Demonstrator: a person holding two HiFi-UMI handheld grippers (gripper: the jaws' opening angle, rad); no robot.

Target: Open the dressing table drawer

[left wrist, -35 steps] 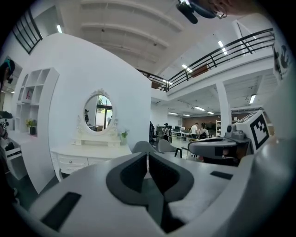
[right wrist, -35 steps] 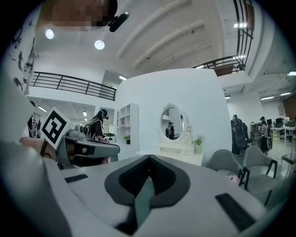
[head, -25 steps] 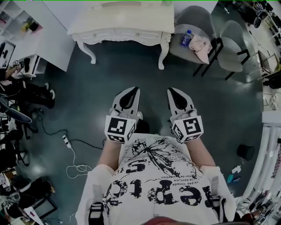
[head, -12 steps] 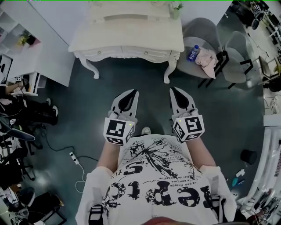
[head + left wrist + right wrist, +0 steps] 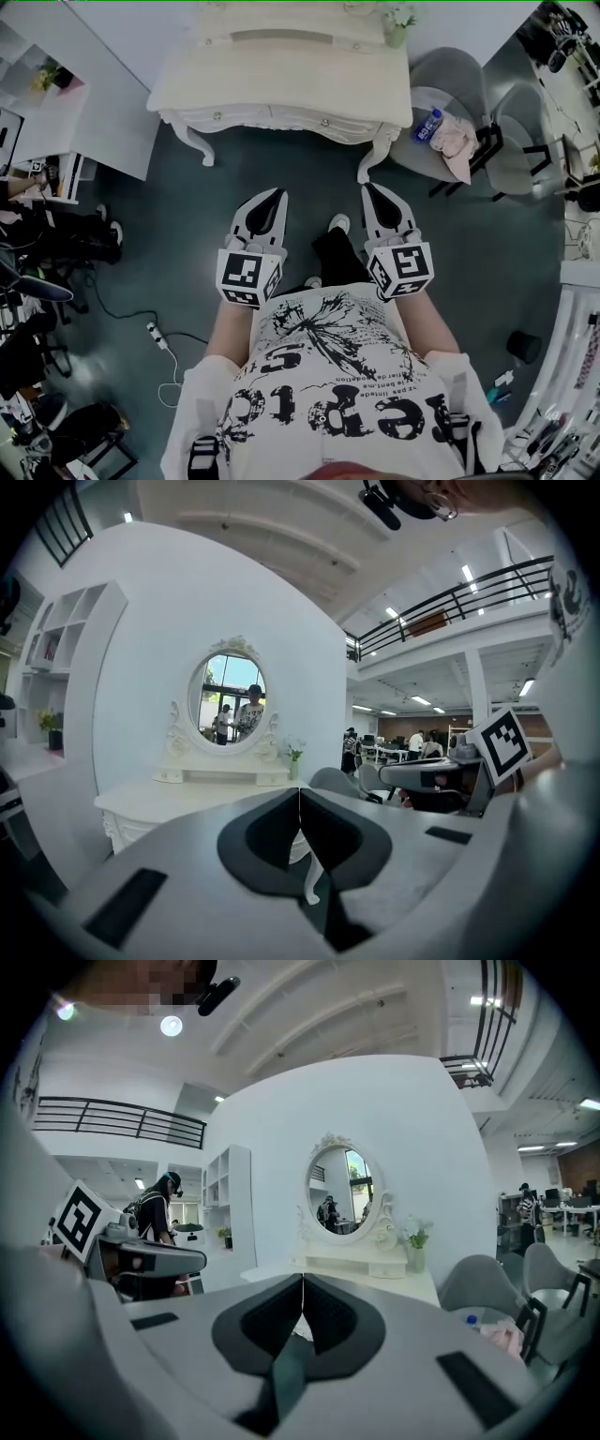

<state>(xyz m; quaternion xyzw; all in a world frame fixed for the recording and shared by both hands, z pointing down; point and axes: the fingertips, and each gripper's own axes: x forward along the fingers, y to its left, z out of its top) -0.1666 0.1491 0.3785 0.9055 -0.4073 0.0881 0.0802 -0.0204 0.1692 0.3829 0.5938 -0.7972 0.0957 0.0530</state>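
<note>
Dressing table drawer point(image 5: 272, 118), a cream carved front with two small round knobs point(image 5: 324, 122), lies straight ahead of both my grippers, just under the pale worktop point(image 5: 281, 75) at the top of the head view. Its long axis runs left to right, square across the line I am pointing along. I cannot tell whether it is one wide drawer or two.

Dark teal floor point(image 5: 169, 206) separates us, and I am well apart from it. My left gripper point(image 5: 278, 193) and right gripper point(image 5: 367, 187) both have their jaws pressed together on nothing. The right-hand knob sits between them, so I judge it about equally near to either hand. The left-hand knob favours the left.
</note>
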